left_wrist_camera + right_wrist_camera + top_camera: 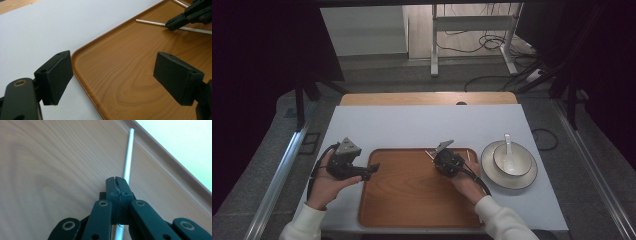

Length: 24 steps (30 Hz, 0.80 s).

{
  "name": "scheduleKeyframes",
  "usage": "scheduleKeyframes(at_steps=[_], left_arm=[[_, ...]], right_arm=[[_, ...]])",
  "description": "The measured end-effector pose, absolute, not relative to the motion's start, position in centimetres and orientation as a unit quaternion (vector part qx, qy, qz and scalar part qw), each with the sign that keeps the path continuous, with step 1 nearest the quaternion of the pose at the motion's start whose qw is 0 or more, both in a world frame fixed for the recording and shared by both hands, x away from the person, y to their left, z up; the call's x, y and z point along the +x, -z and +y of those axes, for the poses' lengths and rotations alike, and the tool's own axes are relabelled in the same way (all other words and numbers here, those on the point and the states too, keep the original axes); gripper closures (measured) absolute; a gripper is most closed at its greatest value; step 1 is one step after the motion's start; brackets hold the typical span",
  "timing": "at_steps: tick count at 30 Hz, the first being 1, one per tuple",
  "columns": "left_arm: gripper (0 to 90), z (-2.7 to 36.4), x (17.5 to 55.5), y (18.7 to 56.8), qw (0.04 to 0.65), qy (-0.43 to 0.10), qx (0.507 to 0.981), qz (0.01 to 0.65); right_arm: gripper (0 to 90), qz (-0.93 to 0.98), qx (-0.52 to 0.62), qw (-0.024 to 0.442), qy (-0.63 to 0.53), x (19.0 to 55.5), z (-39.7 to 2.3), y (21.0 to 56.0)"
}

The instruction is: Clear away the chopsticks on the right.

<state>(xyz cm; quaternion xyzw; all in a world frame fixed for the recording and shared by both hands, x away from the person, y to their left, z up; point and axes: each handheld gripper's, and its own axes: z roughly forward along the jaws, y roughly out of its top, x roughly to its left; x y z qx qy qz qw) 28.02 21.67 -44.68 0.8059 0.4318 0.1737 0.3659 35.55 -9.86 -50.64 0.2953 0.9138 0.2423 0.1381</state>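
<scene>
Chopstick (128, 157), metallic, lies in the wooden tray (412, 200) near its far rim. My right gripper (116, 182) is over it, jaws pressed together, rod passing beneath them; whether they pinch it I cannot tell. My left gripper (112, 77) sits at the tray's left edge, jaws spread, nothing between. Bowl (517, 162) with spoon (508, 142) stands right of tray on the counter (412, 125).

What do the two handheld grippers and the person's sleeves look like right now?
Both grippers are black. The left gripper carries a grey three-cornered plate and blocky rectangular jaws; the right gripper has linkage arms with brass-coloured rivets. A black cable loops from each. The sleeves are white.
</scene>
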Motion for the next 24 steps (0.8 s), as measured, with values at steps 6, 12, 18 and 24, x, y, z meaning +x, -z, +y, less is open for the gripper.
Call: scheduleKeyframes(at_steps=[6, 12, 18, 24], left_arm=[[15.6, 21.6, 28.0, 44.7, 0.366, -0.173, 0.807, 0.430], [15.6, 21.4, 28.0, 44.8, 0.365, -0.172, 0.808, 0.429], [15.6, 21.5, 28.0, 44.8, 0.365, -0.172, 0.808, 0.429], [15.6, 21.6, 28.0, 44.7, 0.366, -0.173, 0.806, 0.431]], right_arm=[[90.0, 0.906, 0.311, 0.146, -0.247, 36.0, -10.5, 50.2], [90.0, 0.908, 0.301, 0.148, -0.253, 35.9, -10.1, 50.5], [90.0, 0.908, 0.304, 0.164, -0.237, 36.0, -10.0, 50.8], [90.0, 0.904, 0.319, 0.172, -0.224, 36.4, -11.0, 50.5]])
